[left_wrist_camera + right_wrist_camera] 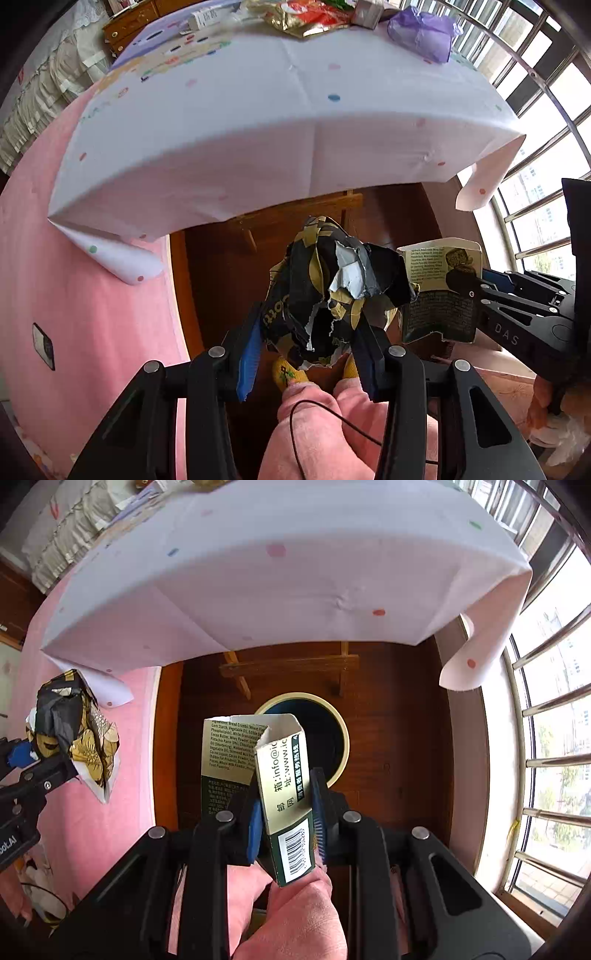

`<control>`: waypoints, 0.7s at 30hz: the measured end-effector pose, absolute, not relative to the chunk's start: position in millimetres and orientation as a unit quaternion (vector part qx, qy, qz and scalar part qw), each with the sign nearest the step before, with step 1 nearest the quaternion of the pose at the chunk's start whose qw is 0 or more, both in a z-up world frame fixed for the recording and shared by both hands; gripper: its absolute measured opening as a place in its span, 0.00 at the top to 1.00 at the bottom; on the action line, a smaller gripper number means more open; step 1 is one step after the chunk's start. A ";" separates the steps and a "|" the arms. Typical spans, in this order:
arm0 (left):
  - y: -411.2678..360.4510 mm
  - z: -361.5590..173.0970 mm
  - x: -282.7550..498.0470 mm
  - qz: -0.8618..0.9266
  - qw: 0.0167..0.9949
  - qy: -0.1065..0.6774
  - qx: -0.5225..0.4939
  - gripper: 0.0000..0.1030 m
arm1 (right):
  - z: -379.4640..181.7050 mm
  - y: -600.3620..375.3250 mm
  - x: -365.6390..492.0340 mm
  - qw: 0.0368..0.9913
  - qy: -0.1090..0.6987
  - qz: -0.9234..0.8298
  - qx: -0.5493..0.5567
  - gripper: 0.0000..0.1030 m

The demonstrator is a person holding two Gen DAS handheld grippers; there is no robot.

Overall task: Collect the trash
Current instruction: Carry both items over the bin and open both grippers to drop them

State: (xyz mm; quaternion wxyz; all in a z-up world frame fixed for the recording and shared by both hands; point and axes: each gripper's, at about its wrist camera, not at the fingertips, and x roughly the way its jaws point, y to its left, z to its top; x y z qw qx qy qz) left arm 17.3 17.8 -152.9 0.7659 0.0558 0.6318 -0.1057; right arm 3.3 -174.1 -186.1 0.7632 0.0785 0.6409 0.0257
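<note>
The carry-to-bin step is judged in hand. A torn carton (284,775) is clamped in the right gripper (286,812) above the round bin (341,738); a crumpled wrapper (325,295) is clamped in the left gripper (306,354), left of the bin. Release over the bin is called for next.

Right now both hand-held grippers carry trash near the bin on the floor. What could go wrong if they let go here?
1. The left hand-held gripper holds the crumpled black and gold wrapper off to the side of the round bin; released here, it would likely land on the floor.
2. The right hand-held gripper pinches the torn carton short of the bin's opening, so it might hit the rim.
</note>
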 end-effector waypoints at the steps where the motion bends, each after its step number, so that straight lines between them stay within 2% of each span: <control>1: 16.3 -171.5 17.0 -0.108 0.761 0.636 0.059 0.57 | -202.5 -173.4 4.0 0.760 0.644 0.013 0.085 0.80; 10: -7.5 -383.5 34.6 -0.114 0.735 0.663 0.083 0.57 | -411.2 -165.6 6.5 0.717 0.685 -0.070 0.109 0.80; 16: -27.5 -483.0 39.9 -0.122 0.716 0.679 0.107 0.53 | -516.2 -171.0 6.6 0.691 0.708 -0.085 0.119 0.79; 18: -27.8 -499.3 43.5 -0.123 0.712 0.682 0.112 0.48 | -534.0 -175.5 6.8 0.692 0.706 -0.082 0.126 0.79; 20: -30.5 -505.4 44.3 -0.125 0.713 0.681 0.114 0.31 | -546.4 -180.2 4.2 0.692 0.707 -0.083 0.122 0.76; 21: -32.7 -506.2 45.2 -0.126 0.714 0.679 0.116 0.27 | -551.2 -183.1 5.2 0.691 0.708 -0.083 0.120 0.75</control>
